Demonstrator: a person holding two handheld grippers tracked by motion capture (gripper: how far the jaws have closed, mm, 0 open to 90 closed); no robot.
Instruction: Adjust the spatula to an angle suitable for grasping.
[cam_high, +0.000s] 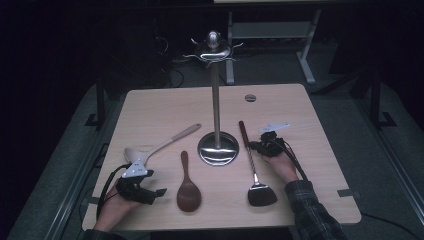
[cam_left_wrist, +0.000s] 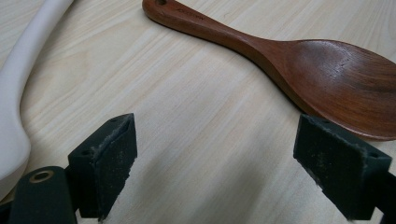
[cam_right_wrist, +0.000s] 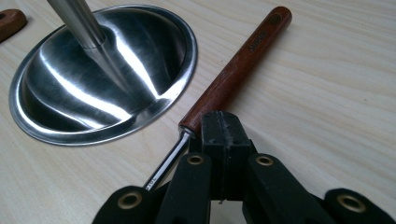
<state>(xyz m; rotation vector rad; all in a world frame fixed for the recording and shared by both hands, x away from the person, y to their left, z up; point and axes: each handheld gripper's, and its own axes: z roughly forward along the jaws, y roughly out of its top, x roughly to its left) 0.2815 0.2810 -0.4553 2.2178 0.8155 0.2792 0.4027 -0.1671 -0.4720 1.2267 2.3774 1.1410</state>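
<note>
My right claw (cam_right_wrist: 223, 128) has its pads pressed flat together with nothing between them. Its tips sit just beside the spatula (cam_high: 251, 160), at the spot where the red-brown wooden handle meets the metal shaft; I cannot tell whether they touch it. The spatula lies flat on the table (cam_high: 320, 165), just to the right of the metal stand (cam_high: 217, 145), its handle passing close by the rim of the stand's round base and its dark blade lying nearer to me than the base.

My left claw (cam_left_wrist: 212, 172) stands wide open over bare table, holding nothing. It is to the left of the stand and nearer to me. The wooden spoon (cam_left_wrist: 299, 60) lies between this claw and the stand, its bowl just past one pad. The white ladle (cam_left_wrist: 18, 88) lies on the claw's other side.
</note>
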